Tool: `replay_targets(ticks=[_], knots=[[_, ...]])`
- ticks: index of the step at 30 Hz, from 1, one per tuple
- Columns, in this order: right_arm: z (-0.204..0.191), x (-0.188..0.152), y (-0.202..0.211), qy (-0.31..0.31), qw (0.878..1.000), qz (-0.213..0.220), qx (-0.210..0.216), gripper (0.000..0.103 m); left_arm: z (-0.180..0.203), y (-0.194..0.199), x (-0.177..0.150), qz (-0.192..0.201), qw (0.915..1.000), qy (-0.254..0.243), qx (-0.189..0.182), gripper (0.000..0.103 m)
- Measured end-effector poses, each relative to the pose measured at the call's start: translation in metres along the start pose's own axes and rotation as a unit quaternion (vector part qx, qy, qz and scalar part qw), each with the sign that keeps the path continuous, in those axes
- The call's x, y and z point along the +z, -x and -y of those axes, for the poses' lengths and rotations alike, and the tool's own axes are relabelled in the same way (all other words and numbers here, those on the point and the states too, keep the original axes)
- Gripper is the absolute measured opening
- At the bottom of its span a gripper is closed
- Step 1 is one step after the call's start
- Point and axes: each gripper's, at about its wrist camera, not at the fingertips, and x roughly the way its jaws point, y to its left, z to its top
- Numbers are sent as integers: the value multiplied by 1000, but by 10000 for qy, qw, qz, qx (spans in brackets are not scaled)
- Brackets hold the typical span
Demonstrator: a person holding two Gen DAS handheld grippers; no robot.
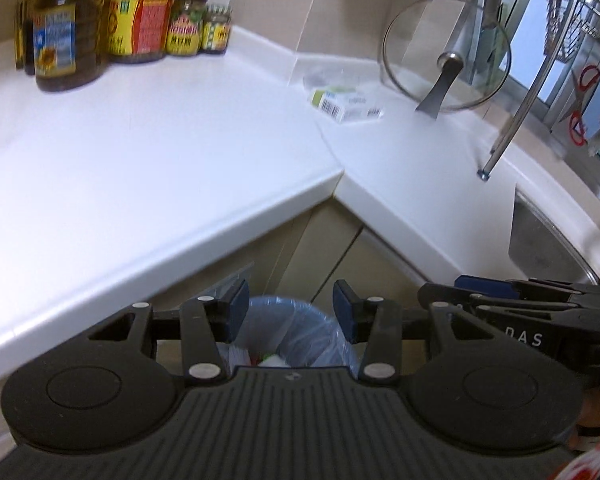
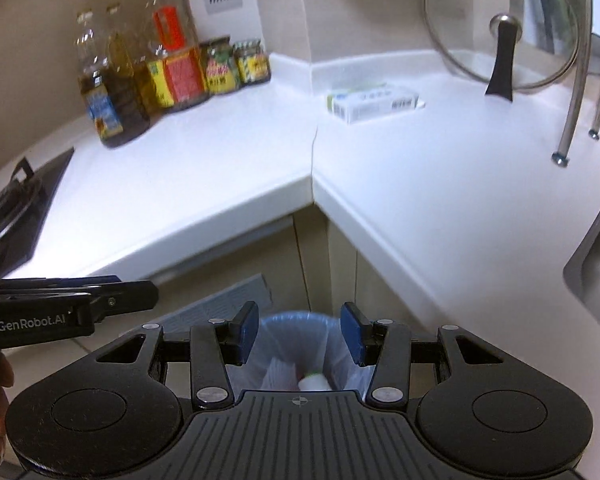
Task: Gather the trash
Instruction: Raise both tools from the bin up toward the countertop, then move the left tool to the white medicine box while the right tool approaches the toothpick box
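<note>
Kitchen corner; white L-shaped surface (image 2: pixel 236 168) wraps an inside corner, with cabinets below. Bin (image 2: pixel 296 344), lined with a blue bag, stands on the floor in that corner. Scraps already lie inside, a white piece among them.

Left gripper (image 1: pixel 291 312): fingers spread, nothing between them, the bin showing through the gap. Right gripper (image 2: pixel 299 334): fingers likewise spread and empty, over the bin mouth. Both angle downward, side by side, likely placed there so that drops land in the bag.

Remaining trash, by judgement: a small box (image 2: pixel 374 102) with a barcode near the back edge, just right of the corner seam, well apart from both grippers.

Bottles and jars (image 2: pixel 172 76) are lined along the left back wall, probably pantry stock. A glass lid (image 2: pixel 504 28) leans at the right rear; the sink (image 2: pixel 596 264) sits at the right edge.
</note>
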Motion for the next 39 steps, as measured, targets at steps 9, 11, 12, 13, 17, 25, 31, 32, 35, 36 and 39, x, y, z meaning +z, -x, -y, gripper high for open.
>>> replay_targets(ticks=[9, 11, 12, 13, 17, 25, 31, 32, 35, 36, 39], knots=[[15, 25, 24, -219, 9977, 544, -340, 63, -2, 8, 35, 340, 9991, -208, -129, 42], [19, 29, 29, -225, 9970, 627, -384, 66, -1, 5, 44, 373, 9988, -273, -162, 43], [21, 31, 31, -217, 9967, 674, -408, 67, 0, 3, 49, 395, 9986, -298, -183, 43], [24, 33, 32, -211, 9962, 723, -429, 67, 1, 2, 53, 419, 9984, -319, -198, 43], [41, 45, 25, -266, 9957, 740, -482, 69, 7, -10, 70, 469, 9981, -348, -196, 46], [88, 97, -22, -149, 9967, 747, -288, 70, 19, -69, 111, 403, 9989, -241, -25, 52], [135, 138, -71, -238, 9969, 737, -106, 70, 38, -135, 156, 311, 9979, -562, 62, 65], [143, 144, -80, -245, 9972, 695, -107, 70, 40, -148, 164, 297, 9977, -597, 99, 65], [167, 161, -102, -352, 9972, 652, -33, 70, 40, -186, 185, 182, 9975, -672, 70, 65], [173, 165, -110, -354, 9973, 637, -35, 70, 41, -198, 190, 173, 9969, -761, 37, 65], [191, 175, -129, -406, 9975, 574, -57, 70, 49, -232, 203, 5, 9929, -1175, -169, 68]])
